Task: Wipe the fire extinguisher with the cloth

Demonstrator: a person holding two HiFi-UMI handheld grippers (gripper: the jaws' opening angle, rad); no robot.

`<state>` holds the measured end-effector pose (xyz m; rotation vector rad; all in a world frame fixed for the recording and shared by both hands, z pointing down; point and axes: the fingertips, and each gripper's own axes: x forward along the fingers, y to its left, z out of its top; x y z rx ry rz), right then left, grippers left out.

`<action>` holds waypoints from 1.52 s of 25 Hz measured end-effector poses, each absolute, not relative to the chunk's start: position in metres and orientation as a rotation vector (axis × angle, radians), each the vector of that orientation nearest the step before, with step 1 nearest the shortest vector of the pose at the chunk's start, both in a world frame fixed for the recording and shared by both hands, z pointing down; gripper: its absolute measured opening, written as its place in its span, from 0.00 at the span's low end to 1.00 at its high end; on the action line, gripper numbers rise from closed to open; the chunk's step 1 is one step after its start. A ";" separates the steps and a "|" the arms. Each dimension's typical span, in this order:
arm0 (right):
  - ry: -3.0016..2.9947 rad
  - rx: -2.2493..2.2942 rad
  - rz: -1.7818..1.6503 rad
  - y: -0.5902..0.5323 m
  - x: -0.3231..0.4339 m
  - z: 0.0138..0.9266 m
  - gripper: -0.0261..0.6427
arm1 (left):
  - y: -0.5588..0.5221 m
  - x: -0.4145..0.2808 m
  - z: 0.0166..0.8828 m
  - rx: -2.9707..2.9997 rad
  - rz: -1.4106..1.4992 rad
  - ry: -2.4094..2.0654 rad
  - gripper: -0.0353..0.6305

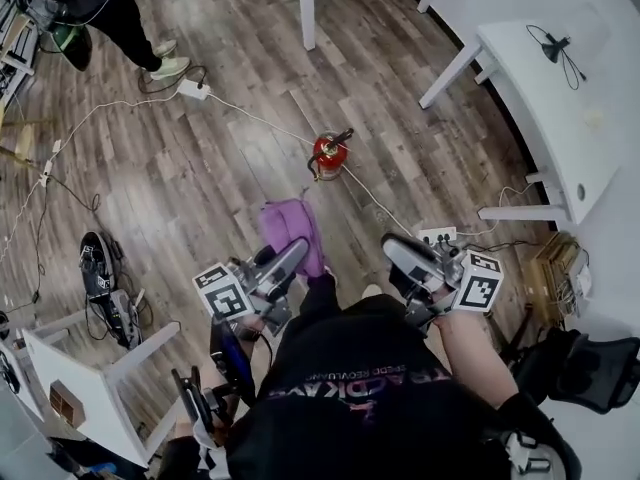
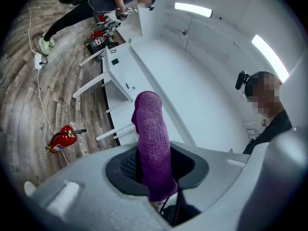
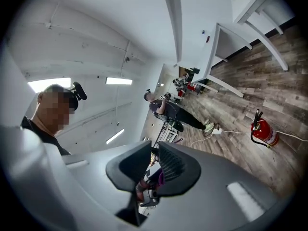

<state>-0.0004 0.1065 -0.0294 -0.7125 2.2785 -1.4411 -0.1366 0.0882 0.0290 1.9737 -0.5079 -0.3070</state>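
A red fire extinguisher (image 1: 330, 153) stands on the wooden floor ahead of me, its black hose at its left side. My left gripper (image 1: 292, 256) is shut on a purple cloth (image 1: 290, 226), which sticks out past the jaw tips toward the extinguisher. In the left gripper view the cloth (image 2: 153, 143) stands up between the jaws of that gripper (image 2: 156, 166), with the extinguisher (image 2: 62, 139) lying low at the left. My right gripper (image 1: 397, 250) is level beside it. Its jaws (image 3: 155, 165) stand a narrow gap apart with nothing between them, and the extinguisher (image 3: 263, 133) shows far right.
White desks (image 1: 560, 98) line the right wall, and a white table leg (image 1: 306, 8) stands behind the extinguisher. A power strip (image 1: 192, 90) and cables cross the floor. A person (image 1: 100, 8) stands at far left. A white table (image 1: 80, 388) is near left, a black chair (image 1: 590, 368) near right.
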 end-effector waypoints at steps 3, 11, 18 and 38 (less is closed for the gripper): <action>2.246 -0.758 -1.462 0.077 -0.014 -0.017 0.11 | 0.056 -0.145 0.056 1.957 -0.233 -0.463 0.20; 2.130 -0.856 -1.557 0.049 -0.017 0.016 0.10 | -0.022 -0.147 0.115 1.892 -0.170 -0.432 0.20; 2.075 -0.865 -1.683 0.032 0.002 0.060 0.09 | -0.087 -0.132 0.186 1.872 -0.073 -0.469 0.20; 2.234 -0.594 -1.799 -0.024 0.031 0.383 0.08 | -0.194 -0.074 0.531 1.980 0.268 -0.325 0.20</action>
